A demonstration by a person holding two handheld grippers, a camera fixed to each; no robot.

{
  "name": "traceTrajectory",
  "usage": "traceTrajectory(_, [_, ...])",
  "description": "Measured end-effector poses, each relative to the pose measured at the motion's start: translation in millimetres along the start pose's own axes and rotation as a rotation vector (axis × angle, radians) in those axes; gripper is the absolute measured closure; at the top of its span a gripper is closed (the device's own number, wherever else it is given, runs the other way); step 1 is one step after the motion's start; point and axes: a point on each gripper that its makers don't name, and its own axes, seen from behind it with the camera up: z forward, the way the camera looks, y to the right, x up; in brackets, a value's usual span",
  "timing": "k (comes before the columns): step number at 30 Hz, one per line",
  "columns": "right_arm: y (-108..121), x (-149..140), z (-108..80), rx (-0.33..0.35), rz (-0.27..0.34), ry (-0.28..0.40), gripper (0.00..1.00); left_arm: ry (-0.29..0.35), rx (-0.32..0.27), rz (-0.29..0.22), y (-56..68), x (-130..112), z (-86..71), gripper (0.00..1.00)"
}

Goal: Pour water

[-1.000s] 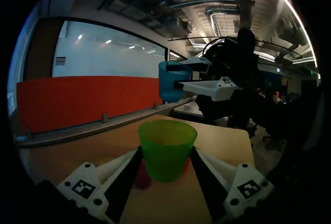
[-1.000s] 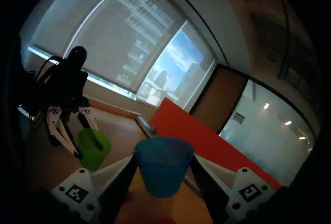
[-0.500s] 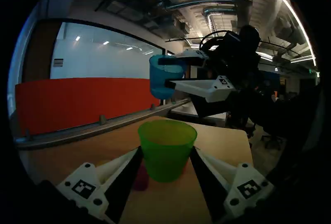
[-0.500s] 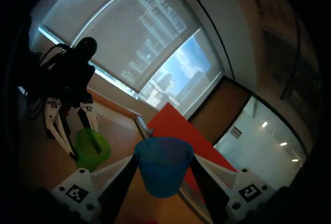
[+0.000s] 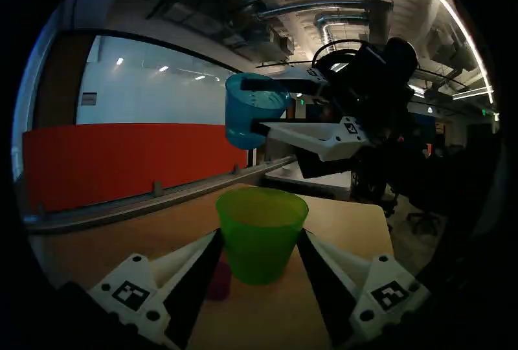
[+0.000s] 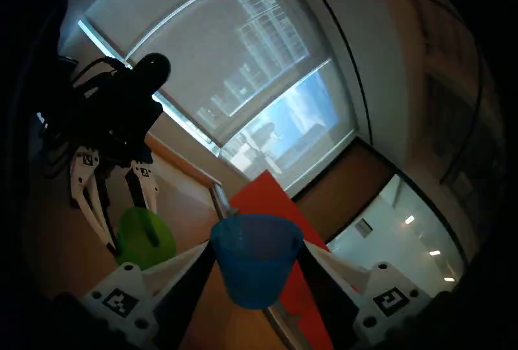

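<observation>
My left gripper [image 5: 261, 256] is shut on a green cup [image 5: 261, 233], held upright above the wooden table [image 5: 343, 217]. Above and behind it hangs a blue cup [image 5: 249, 109], tilted with its mouth turned leftward, gripped by the right gripper [image 5: 285, 107]. In the right gripper view the right gripper [image 6: 257, 262] is shut on the blue cup [image 6: 256, 258], and the whole scene is rolled over. Down at the left there, the green cup [image 6: 144, 238] sits between the left gripper's white fingers [image 6: 87, 198]. I see no water in the air.
A red partition [image 5: 116, 159] and a metal rail [image 5: 162, 188] run along the table's far edge. A small red object [image 5: 219, 280] lies on the table under the left gripper. Large windows [image 6: 259, 85] fill the far wall. Office chairs [image 5: 421, 217] stand off the table's right end.
The right gripper has risen and rolled further, tipping the blue cup more and carrying it left, closer over the green cup. The left gripper and green cup have stayed put.
</observation>
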Motion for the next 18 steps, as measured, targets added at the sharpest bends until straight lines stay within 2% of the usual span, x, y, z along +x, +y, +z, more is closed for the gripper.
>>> traceTrajectory(18, [-6.9, 14.3, 5.6, 0.005, -0.136, 0.004, 0.1, 0.014, -0.013, -0.009, 1.2, 3.1, 0.3, 0.19])
